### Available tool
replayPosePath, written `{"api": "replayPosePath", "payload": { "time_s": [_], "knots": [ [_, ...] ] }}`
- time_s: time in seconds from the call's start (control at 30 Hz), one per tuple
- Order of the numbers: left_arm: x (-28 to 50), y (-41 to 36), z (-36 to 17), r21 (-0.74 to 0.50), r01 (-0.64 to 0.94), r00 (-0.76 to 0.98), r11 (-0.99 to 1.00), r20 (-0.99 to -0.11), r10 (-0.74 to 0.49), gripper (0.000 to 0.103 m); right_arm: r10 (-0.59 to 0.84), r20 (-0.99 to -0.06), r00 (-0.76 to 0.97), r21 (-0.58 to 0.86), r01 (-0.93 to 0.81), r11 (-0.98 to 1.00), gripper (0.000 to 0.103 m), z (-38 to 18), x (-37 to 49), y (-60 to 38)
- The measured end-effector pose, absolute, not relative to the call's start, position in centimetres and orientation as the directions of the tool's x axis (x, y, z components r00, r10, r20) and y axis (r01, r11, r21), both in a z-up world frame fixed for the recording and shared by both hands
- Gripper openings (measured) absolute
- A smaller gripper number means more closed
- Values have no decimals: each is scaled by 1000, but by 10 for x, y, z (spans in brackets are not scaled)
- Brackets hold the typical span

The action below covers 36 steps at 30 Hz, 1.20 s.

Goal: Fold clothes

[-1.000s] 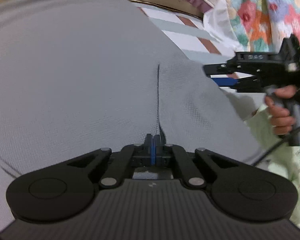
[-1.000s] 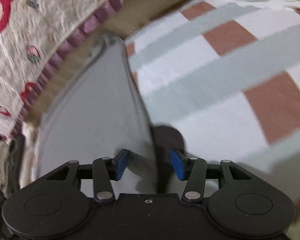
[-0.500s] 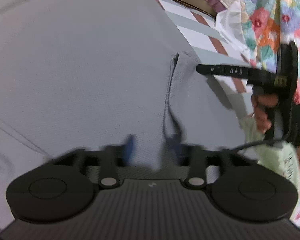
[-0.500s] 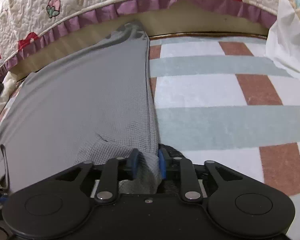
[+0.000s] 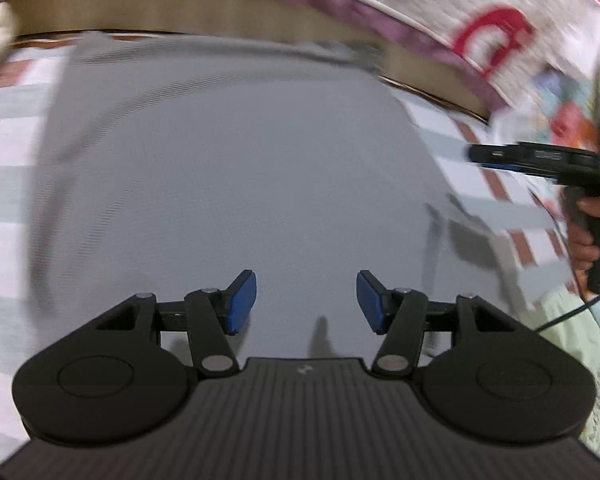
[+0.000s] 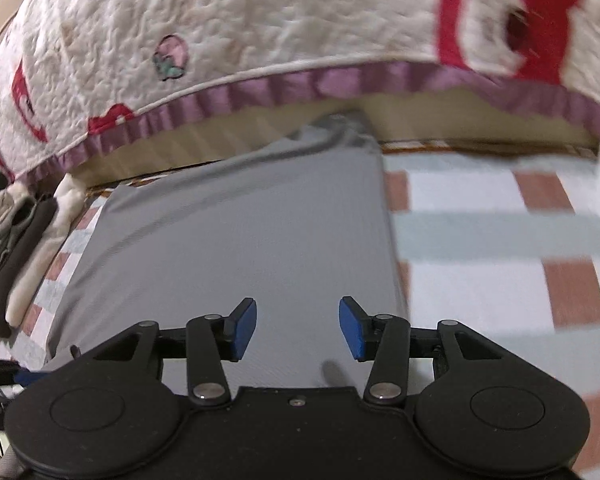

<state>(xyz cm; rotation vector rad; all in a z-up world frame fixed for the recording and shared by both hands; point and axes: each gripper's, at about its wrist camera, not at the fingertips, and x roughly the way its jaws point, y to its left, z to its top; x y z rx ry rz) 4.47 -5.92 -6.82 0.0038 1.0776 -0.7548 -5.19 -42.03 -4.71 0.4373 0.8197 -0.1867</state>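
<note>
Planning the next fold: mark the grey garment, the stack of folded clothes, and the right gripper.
grey garment (image 6: 252, 240), right wrist view, its flat middle.
stack of folded clothes (image 6: 16, 256), right wrist view, the dark layer's edge.
right gripper (image 6: 297, 329), right wrist view, midway between its open fingertips.

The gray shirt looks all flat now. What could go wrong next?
1. The gray shirt has its far corner bunched against the quilt; that lump could end up folded in.
2. Both grippers, left and right, are open above the cloth, so nothing holds it, and a careless grab might wrinkle it.
</note>
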Motion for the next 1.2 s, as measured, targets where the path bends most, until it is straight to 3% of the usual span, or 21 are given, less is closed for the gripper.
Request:
{"api": "replayPosePath", "payload": {
  "time_s": [0.2,0.33,0.43,0.47,0.6,0.63,0.7,0.73,0.77,0.9,1.0,1.07,1.2],
  "knots": [
    [118,3,-68,-176,493,413,852,-815,-407,56,120,-768,630,413,343,844,55,-30,15,-437],
    [186,22,-82,-27,368,613,929,-744,-265,56,39,-796,604,280,310,909,54,-34,64,-448],
    [236,20,-93,43,326,687,945,-697,-205,56,-58,-800,598,112,242,964,1,-44,92,-454],
    [250,15,-98,27,331,671,943,-710,-215,55,-81,-796,600,95,257,962,1,-48,97,-458],
    [282,-4,-113,-38,358,645,933,-712,-276,55,-146,-763,629,104,342,934,2,-60,102,-477],
    [286,-8,-115,-48,360,653,932,-701,-288,56,-159,-754,637,110,361,926,10,-63,103,-482],
    [294,-11,-121,-57,338,659,939,-699,-279,57,-166,-735,657,119,365,923,12,-72,103,-490],
    [301,-12,-126,-85,345,640,935,-707,-301,57,-173,-732,659,115,370,922,21,-80,103,-494],
    [307,-13,-130,-113,352,622,929,-714,-322,57,-183,-732,656,109,378,919,24,-87,104,-497],
    [326,-27,-144,-119,403,591,907,-723,-358,57,-229,-743,629,-4,338,941,27,-110,118,-496],
    [338,-40,-153,-94,434,591,896,-721,-362,57,-287,-725,626,-85,333,939,38,-119,131,-496],
    [346,-44,-158,-116,425,586,898,-721,-371,57,-313,-722,617,-100,354,930,44,-123,139,-501],
    [357,-42,-163,-209,382,585,900,-700,-410,63,-318,-728,607,-55,410,910,47,-130,153,-513]
  ]
}}
